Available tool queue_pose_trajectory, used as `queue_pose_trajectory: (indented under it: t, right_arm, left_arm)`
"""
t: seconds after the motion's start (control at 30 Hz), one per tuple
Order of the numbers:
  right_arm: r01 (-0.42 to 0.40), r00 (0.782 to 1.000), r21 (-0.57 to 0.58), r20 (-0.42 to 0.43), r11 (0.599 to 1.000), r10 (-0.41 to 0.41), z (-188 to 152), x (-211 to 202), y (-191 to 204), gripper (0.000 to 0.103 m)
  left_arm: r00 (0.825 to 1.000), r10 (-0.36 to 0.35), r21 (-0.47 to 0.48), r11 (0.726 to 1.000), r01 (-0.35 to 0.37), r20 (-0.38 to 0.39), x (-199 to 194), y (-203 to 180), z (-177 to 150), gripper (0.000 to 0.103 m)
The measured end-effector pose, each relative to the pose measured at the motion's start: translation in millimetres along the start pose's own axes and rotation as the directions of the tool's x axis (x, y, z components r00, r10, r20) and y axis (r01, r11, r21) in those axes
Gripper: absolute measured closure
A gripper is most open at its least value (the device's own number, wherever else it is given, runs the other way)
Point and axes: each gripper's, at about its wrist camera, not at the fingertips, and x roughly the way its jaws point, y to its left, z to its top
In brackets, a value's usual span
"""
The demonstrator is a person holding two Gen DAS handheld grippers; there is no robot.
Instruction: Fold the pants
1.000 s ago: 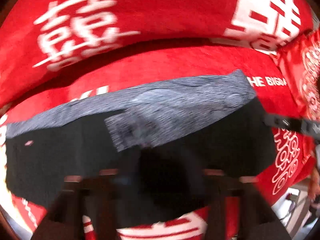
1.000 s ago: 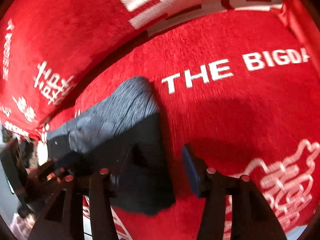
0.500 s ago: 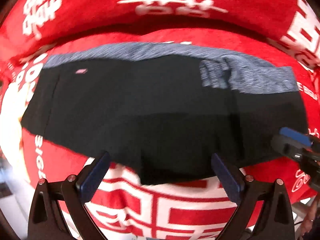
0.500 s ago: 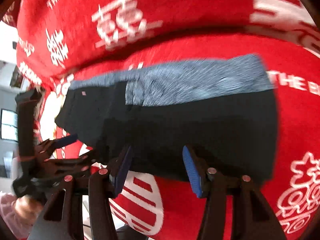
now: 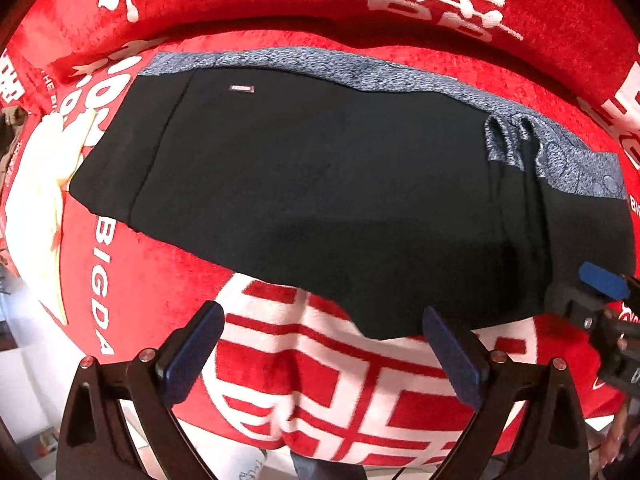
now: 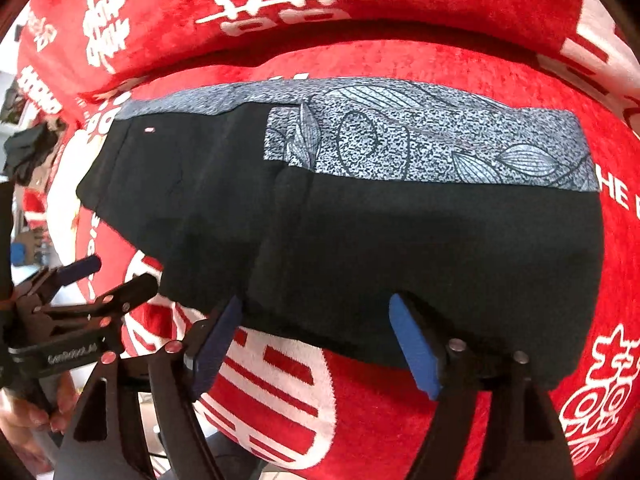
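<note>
At the bottom of each wrist view, the left gripper (image 5: 320, 344) hangs released; the right gripper (image 6: 316, 336) has just been opening, nothing pinched. Beyond, the pants (image 5: 320, 184) lie mid-frame on the red blanket (image 5: 160, 288).

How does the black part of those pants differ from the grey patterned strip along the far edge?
The black part is plain and dark, while the grey strip carries a speckled print with leaf outlines. The black part covers most of the pants and reaches the near edge; the grey strip is a narrow band along the far edge. The black part bears a small pale label; the grey strip shows none. Both lie flat on the red blanket.
</note>
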Motion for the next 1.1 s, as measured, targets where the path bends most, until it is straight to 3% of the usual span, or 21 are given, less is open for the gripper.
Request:
queue_pose_trajectory:
  t: [0.3,0.47,0.63,0.77,0.83,0.93,1.1]
  right_arm:
    - [0.076,0.997,0.081,-0.014,0.994,-0.075,-1,2,18,0.017]
    - [0.127,0.992,0.068,-0.007,0.989,-0.127,-4,2,44,0.017]
    - [0.128,0.992,0.031,-0.005,0.991,-0.128,-5,0,68,0.018]
    - [0.198,0.980,-0.028,0.004,0.980,-0.198,-3,1,82,0.024]
    - [0.165,0.986,-0.036,0.007,0.986,-0.165,-2,-3,85,0.034]
    - [0.125,0.992,-0.064,-0.008,0.990,-0.126,0,-2,97,0.041]
    - [0.105,0.993,-0.115,-0.045,0.988,-0.111,8,16,113,0.042]
  left_arm:
    - [0.998,-0.058,0.010,0.998,0.058,0.013,0,47,6,0.003]
    - [0.997,-0.078,-0.024,0.997,0.078,0.017,3,77,11,0.003]
    - [0.996,-0.089,-0.056,0.994,0.091,0.029,8,103,13,0.003]
    - [0.989,-0.145,-0.134,0.980,0.148,0.030,13,127,12,0.003]
    - [0.986,-0.162,-0.170,0.972,0.164,0.029,16,138,11,0.003]
    - [0.981,-0.191,-0.220,0.956,0.194,0.031,19,148,6,0.003]
    - [0.979,-0.197,-0.278,0.939,0.202,0.045,23,164,7,0.003]
